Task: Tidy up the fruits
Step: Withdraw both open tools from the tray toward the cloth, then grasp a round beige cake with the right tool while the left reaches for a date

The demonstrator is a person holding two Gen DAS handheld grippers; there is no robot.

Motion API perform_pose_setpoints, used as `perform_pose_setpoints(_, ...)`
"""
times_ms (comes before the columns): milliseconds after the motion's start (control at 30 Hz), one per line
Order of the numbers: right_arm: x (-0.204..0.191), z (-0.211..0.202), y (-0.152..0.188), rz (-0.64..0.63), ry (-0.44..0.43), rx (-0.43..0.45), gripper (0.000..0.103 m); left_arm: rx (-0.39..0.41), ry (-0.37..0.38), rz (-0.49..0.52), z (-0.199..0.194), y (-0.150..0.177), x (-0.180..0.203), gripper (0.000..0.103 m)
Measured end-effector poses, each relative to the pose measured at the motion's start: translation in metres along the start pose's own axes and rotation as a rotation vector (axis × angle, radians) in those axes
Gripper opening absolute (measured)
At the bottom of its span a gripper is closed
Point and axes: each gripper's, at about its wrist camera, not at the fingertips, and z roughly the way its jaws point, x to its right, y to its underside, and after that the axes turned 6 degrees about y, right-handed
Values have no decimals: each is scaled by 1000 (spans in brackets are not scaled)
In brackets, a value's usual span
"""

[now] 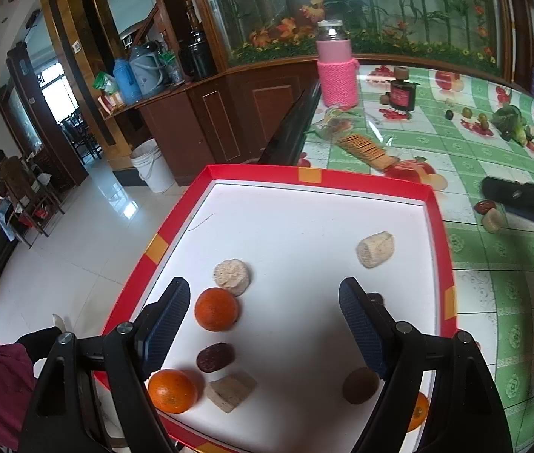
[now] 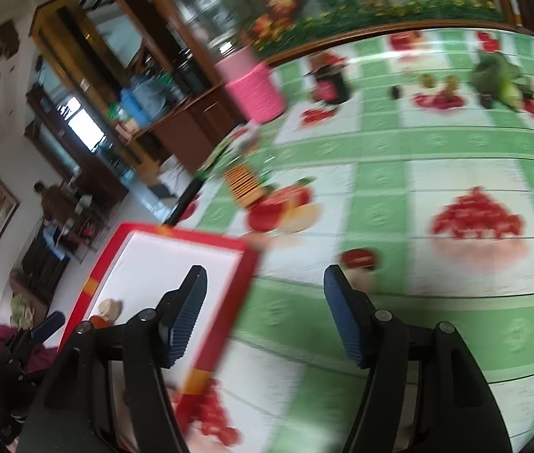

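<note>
Left wrist view: left gripper (image 1: 263, 302) hangs w/ jaws wide open, nothing in them, over the red tray (image 1: 438, 226); two oranges (image 1: 216, 308) sit inside. Right wrist view: blurry. Right gripper (image 2: 265, 287) also open & empty, near a red fruit (image 2: 359, 258) on the tablecloth (image 2: 380, 158). Probably grab that next; go slow, center it betw. the pads.

No legible text anywhere.

Glossy plastic tablecloth (image 1: 493, 249), knitted pink bottle sleeve (image 1: 338, 81), matt white tray (image 1: 304, 226).
</note>
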Motion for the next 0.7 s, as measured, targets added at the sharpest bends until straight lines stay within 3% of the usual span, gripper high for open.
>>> perform_pose_setpoints(167, 50, -19, 1, 11, 158, 61, 68, 3, 47, 22, 0, 2, 8, 81)
perform_pose_setpoints(300, 71, -20, 9, 50, 173, 15, 68, -9, 89, 48, 6, 4, 15, 81)
perform_pose_setpoints(467, 39, -8, 14, -49, 164, -9, 68, -21, 116, 61, 10, 9, 14, 81)
perform_pose_setpoints(700, 8, 29, 16, -151, 232, -57, 66, -25, 119, 24, 12, 9, -2, 81)
